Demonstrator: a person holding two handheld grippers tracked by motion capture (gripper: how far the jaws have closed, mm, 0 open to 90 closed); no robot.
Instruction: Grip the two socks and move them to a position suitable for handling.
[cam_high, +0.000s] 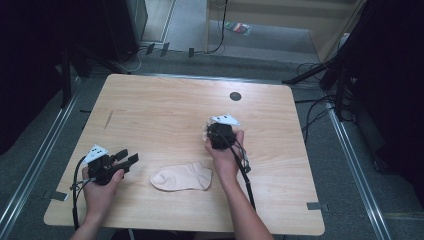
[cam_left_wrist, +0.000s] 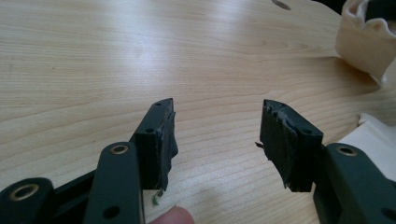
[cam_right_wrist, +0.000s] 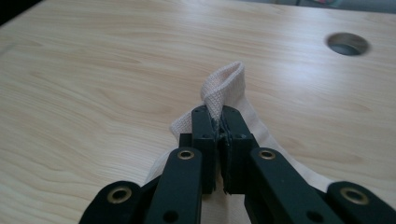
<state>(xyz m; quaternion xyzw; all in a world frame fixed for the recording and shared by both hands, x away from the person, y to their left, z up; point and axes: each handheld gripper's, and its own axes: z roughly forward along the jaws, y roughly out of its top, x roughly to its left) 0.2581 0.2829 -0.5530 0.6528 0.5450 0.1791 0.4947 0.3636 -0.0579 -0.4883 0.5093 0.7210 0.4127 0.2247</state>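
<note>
My right claw (cam_right_wrist: 219, 122) is clamped on the ribbed cuff of a pale peach knitted sock (cam_right_wrist: 223, 88), holding it up over the middle of the light wooden tabletop (cam_high: 165, 110). A second flat peach sock (cam_high: 182, 177) lies near the front edge, long axis left to right, between my hands. My left claw (cam_high: 126, 159), jaws wide with nothing between them, points towards it and looks nearer. The right gripper view shows the pinch; the high view hides it.

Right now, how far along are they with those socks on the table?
Early on, it seems. One sock lies flat on the table, untouched. In hand: the right claw is shut on the cuff of a second sock. The left claw is open, holding nothing. Probably left: bringing the two socks together, though neither is paired or folded yet.
</note>
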